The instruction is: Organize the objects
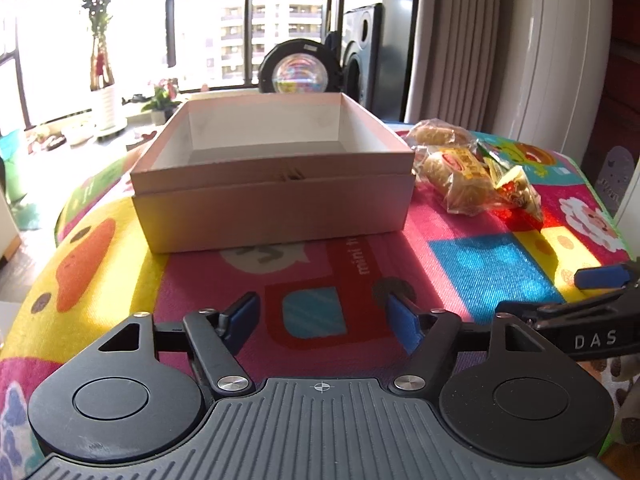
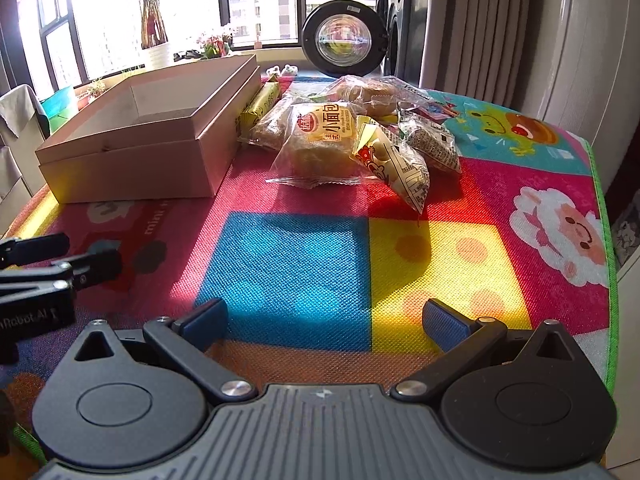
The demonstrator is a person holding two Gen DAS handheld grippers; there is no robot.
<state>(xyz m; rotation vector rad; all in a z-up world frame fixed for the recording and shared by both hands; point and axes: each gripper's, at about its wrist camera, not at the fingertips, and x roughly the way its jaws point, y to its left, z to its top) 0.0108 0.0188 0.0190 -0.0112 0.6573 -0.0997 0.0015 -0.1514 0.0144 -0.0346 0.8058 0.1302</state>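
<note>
Starting clean: your right gripper [image 2: 324,320] and left gripper [image 1: 322,320] both gape wide, holding nothing. Bread packet [image 2: 320,140] sits ahead of right claw, beside the box [image 2: 132,152]. Light, squashy, slippery film; pinch mid-body gently.

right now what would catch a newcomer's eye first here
The open cardboard box sits empty at the left of the bright cartoon mat. Right beside it lies a heap of wrapped snacks, the small bread packet in front. Both grippers hover open and empty.
</note>
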